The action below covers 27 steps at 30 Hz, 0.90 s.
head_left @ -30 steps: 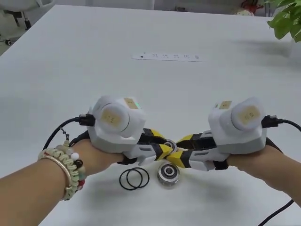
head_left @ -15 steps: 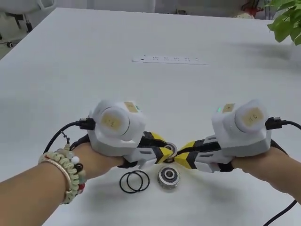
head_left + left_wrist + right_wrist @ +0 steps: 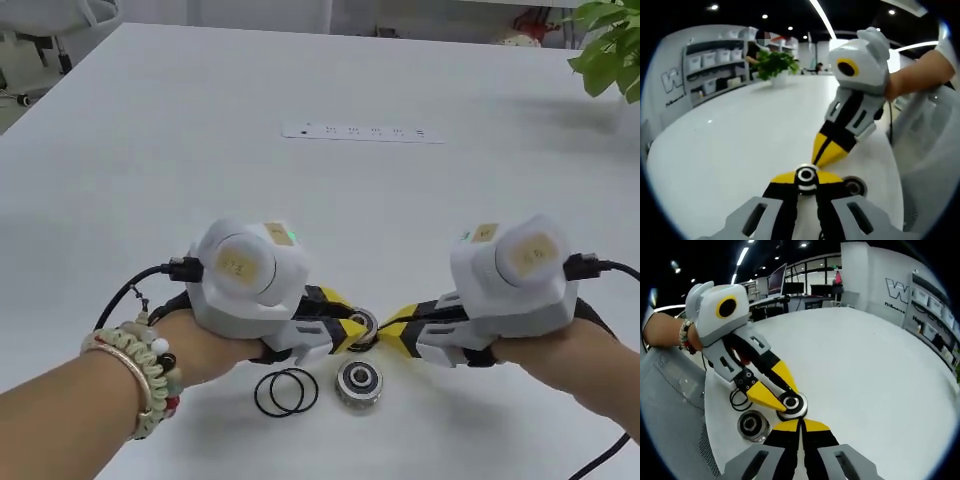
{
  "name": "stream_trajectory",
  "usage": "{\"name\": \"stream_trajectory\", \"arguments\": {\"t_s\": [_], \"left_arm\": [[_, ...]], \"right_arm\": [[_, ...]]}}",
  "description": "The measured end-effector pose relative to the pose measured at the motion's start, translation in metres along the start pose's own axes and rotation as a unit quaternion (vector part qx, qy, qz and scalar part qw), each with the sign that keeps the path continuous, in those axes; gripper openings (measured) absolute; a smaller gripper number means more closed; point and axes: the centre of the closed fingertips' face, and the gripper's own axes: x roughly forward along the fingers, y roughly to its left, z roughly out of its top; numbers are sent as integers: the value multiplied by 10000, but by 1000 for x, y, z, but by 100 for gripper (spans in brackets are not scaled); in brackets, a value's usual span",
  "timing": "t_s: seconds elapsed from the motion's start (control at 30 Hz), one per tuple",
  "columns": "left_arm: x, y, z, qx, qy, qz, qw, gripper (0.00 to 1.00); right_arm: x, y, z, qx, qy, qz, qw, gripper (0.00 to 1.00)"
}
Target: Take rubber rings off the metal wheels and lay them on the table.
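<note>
left gripper [image 3: 350, 326]: my jaws are narrow, clamped on the held wheel [image 3: 362, 322], which i keep up off the table [image 3: 200, 150] as far as i can tell.
right gripper [image 3: 386, 330]: my jaws are pressed together, the tip touching the held wheel's rim from the opposite side. whether they pinch a ring i cannot tell.
held wheel: it sits between the two tips. a dark band shows round its edge in the right gripper view, so i judge its ring is not yet off.
loose wheel [image 3: 358, 381]: it lies flat on the table just below the tips, touched by neither gripper. its rim looks like bare metal, though it is too small to be sure.
rings [image 3: 285, 390]: two black ones, overlapping, lie flat on the table just to the left of the loose wheel.
done: two rings are off and laid down.
left: the held wheel's ring has to be peeled off and laid by the other two. if the loose wheel carries another, that one too.
stage: i judge the task about halfway, with the stripping of the second wheel just begun.
beyond: a power strip [image 3: 360, 132] lies well apart, and a plant [image 3: 610, 50] stands at the far corner.
</note>
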Motion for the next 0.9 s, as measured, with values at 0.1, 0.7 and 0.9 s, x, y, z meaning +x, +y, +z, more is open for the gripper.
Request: {"name": "stream_trajectory", "arguments": {"t_s": [0.1,0.7,0.9], "left_arm": [[0,0,0,-2,1,-1,10000,13],[-1,0,-1,54,-21,23,10000,13],[-2,0,0,94,-21,29,9999,13]], "right_arm": [[-1,-3,0,1488,-96,123,9887,0],[-5,10,19,2584,-462,390,9641,0],[-5,12,23,2506,-506,453,9657,0]]}}
